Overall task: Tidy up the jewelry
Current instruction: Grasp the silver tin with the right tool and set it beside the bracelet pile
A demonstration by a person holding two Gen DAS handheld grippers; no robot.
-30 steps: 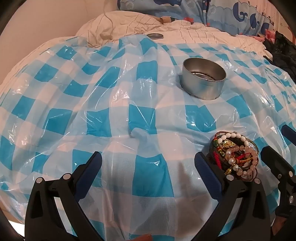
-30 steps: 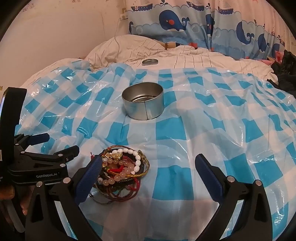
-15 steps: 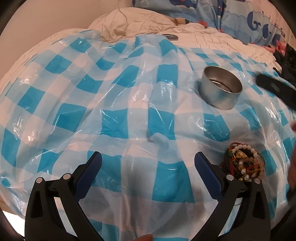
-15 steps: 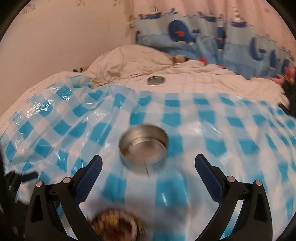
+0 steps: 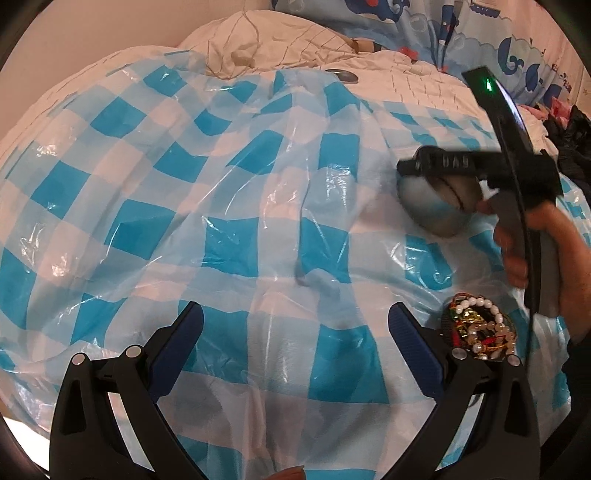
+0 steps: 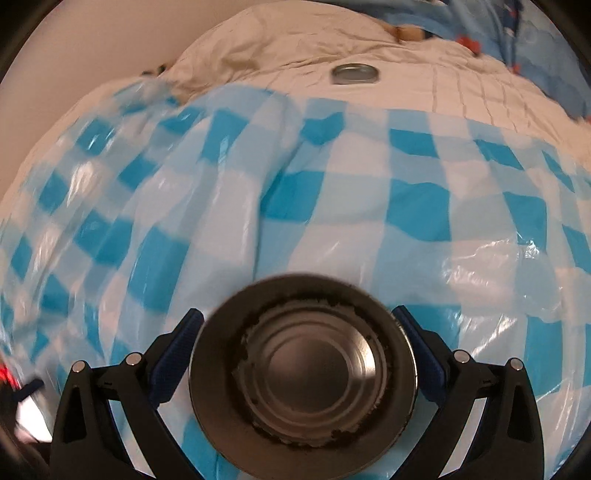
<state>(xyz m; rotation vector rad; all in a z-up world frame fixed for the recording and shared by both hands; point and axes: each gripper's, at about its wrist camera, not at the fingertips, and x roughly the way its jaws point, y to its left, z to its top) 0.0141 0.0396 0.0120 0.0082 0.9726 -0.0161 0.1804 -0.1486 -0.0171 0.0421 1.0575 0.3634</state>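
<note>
A round metal tin point(image 6: 303, 373) sits between the fingers of my right gripper point(image 6: 299, 354), which is wide open around it; I cannot tell whether the pads touch it. In the left wrist view the tin point(image 5: 432, 210) shows blurred under the right gripper body point(image 5: 476, 166). A pile of bead bracelets and red cords point(image 5: 480, 332) lies on the blue checked plastic sheet point(image 5: 229, 206), just right of my left gripper's right finger. My left gripper point(image 5: 295, 332) is open and empty over the sheet.
A flat metal lid point(image 6: 354, 73) lies on the white quilt beyond the sheet. A whale-print blue blanket point(image 5: 461, 33) lies at the back. Dark clothes point(image 5: 572, 147) lie at the far right. The sheet is wrinkled.
My right gripper has moved forward from the bracelet pile to the tin, which now sits between its open fingers. My left gripper has drifted back and left a little.
</note>
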